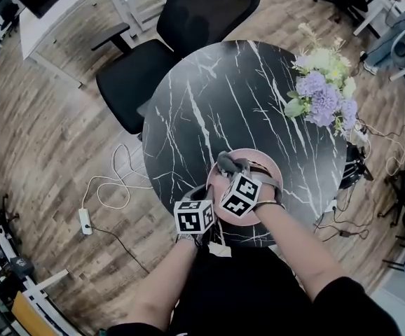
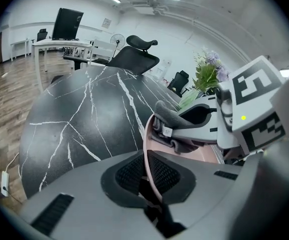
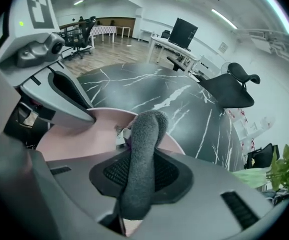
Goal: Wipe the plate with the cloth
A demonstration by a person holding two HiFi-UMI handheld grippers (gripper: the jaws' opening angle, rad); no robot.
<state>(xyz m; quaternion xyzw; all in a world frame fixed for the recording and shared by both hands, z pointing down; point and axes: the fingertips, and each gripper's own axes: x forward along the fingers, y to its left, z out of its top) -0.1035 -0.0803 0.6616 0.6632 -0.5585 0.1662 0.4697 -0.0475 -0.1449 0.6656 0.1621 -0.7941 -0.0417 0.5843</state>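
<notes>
A pink plate (image 1: 271, 168) lies near the front edge of the round black marble table (image 1: 209, 110). My left gripper (image 2: 147, 176) is shut on the plate's rim (image 2: 145, 144), which runs edge-on between its pads. My right gripper (image 3: 139, 176) is shut on a folded grey cloth (image 3: 143, 154), whose free end rests over the plate (image 3: 79, 134). In the head view the cloth (image 1: 228, 163) sits at the plate's left side, just beyond the right gripper's marker cube (image 1: 241, 194). The left gripper's marker cube (image 1: 194, 217) is beside it at the table edge.
A bouquet of purple and white flowers (image 1: 321, 93) stands at the table's right side. A black office chair (image 1: 181, 26) is pushed against the far edge. A white cable and power strip (image 1: 85, 220) lie on the wooden floor to the left.
</notes>
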